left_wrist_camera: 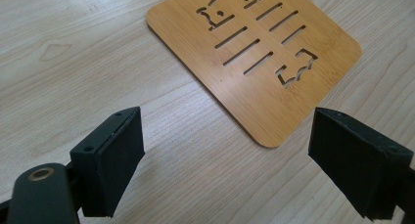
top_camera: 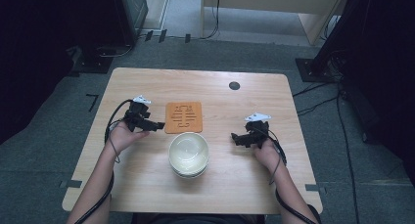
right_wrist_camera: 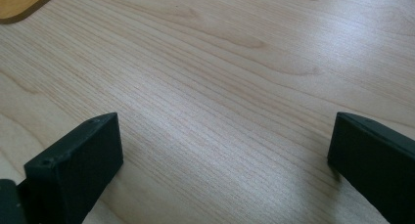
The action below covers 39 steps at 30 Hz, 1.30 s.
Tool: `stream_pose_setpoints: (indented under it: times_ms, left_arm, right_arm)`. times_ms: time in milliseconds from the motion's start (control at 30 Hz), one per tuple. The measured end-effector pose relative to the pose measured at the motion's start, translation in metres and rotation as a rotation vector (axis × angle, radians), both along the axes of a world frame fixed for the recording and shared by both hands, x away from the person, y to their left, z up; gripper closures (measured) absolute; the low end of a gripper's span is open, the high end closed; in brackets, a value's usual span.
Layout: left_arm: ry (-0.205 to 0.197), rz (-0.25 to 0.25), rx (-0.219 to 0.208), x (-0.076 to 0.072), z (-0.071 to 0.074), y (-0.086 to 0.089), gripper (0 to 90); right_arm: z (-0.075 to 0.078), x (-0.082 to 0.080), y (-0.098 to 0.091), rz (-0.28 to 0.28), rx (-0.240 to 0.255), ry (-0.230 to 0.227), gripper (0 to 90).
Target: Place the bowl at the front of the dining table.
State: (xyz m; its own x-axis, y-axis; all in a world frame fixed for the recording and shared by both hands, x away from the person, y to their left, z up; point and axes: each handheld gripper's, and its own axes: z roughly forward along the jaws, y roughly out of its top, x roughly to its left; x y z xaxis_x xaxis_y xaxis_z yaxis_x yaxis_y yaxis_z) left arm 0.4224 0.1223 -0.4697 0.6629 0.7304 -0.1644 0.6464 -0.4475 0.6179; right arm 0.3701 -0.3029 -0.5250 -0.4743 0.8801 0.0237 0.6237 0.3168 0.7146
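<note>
Table [top_camera: 147, 175]: pale wood, centre of the high view.
Trivet [top_camera: 183, 117]: flat, mid-table.
Bowl [top_camera: 189, 154]: just below trivet, untouched.
Left gripper [top_camera: 157, 126]: jaws wide, empty, beside trivet.
Right gripper [top_camera: 237, 139]: wide, empty.
Progress: nothing gripped yet; likely all remains.

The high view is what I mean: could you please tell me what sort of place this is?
Probably a lab or recording room rather than a home: a bare wooden table on grey carpet, loose cables across the floor, and dark stands and curtains at the sides.
</note>
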Motion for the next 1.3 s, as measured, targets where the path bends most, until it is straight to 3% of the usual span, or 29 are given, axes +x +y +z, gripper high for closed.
stream_pose_setpoints:
  times_ms: [167, 267, 600, 700, 1067, 1233, 1300]
  left_arm:
    - [0.004, -0.008, -0.005, -0.001, 0.004, -0.002, 13.0]
    - [-0.009, -0.014, 0.012, -0.003, 0.007, -0.004, 13.0]
    - [-0.009, -0.022, -0.012, -0.006, 0.016, -0.009, 13.3]
    - [0.019, -0.02, -0.049, -0.006, 0.019, -0.01, 13.3]
    - [-0.002, -0.037, -0.053, -0.01, 0.027, -0.013, 14.7]
    - [-0.015, -0.048, -0.068, -0.014, 0.033, -0.011, 23.0]
    - [0.0, -0.052, -0.074, -0.016, 0.035, -0.011, 25.2]
  right_arm:
    - [0.0, 0.0, 0.0, 0.0, 0.0, 0.0, 0.0]
    - [0.0, 0.0, 0.0, -0.002, 0.001, 0.002, 0.0]
    - [0.0, 0.0, 0.0, 0.0, 0.002, 0.002, 0.0]
    - [0.0, 0.0, 0.0, 0.0, 0.002, 0.002, 0.0]
    - [0.0, 0.0, 0.0, 0.0, 0.003, 0.004, 0.0]
    - [0.0, 0.0, 0.0, -0.001, 0.003, 0.005, 0.0]
    - [0.0, 0.0, 0.0, -0.001, 0.003, 0.004, 0.0]
